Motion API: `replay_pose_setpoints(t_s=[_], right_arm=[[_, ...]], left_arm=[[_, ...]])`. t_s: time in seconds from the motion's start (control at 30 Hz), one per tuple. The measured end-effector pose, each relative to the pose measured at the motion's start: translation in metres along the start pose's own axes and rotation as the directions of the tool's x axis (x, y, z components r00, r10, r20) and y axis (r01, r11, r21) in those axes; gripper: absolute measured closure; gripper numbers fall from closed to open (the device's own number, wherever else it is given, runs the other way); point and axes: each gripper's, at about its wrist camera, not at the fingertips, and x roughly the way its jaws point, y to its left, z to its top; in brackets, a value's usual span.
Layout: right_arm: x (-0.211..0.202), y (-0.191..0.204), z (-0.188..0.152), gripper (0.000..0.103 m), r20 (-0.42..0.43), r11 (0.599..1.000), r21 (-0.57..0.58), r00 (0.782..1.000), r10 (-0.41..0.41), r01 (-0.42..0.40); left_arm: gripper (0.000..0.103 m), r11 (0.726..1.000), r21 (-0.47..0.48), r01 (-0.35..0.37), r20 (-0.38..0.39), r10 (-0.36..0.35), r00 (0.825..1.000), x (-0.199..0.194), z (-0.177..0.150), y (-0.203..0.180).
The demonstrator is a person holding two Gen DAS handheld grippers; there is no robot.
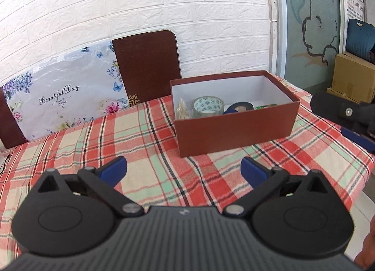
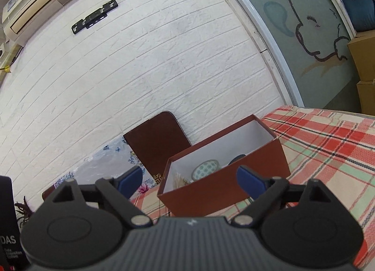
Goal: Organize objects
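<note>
L gripper, R gripper: fingers wide, empty.

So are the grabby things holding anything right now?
No. The left hand-held gripper and right hand-held gripper are both open and empty; the tape rolls lie in the box.

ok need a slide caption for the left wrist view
Open left hand-held gripper hovers empty over the plaid tablecloth, facing a red-brown box holding a patterned tape roll and a black tape roll.
</note>
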Motion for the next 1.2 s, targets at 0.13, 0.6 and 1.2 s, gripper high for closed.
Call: replay_pose_setpoints(t_s=[0.13, 0.6, 1.2], right_arm=[[-0.020, 0.002, -0.004, 0.010, -0.021, 1.000, 0.010, 1.000, 0.017, -0.017], [-0.071, 0.031, -0.007, 0.005, 0.059, 0.994, -0.111, 0.998, 0.020, -0.013], [-0.072, 0.036, -0.014, 0.003, 0.054, 0.993, -0.119, 0.998, 0.014, -0.007]], left_arm=[[0.000, 1.000, -0.017, -0.012, -0.007, 0.012, 1.000, -0.015, -0.009, -0.001], [0.000, 0.996, -0.062, -0.066, 0.056, 0.069, 0.996, -0.056, -0.018, -0.006], [0.000, 0.982, -0.093, -0.163, 0.093, 0.172, 0.981, -0.063, -0.025, 0.003]])
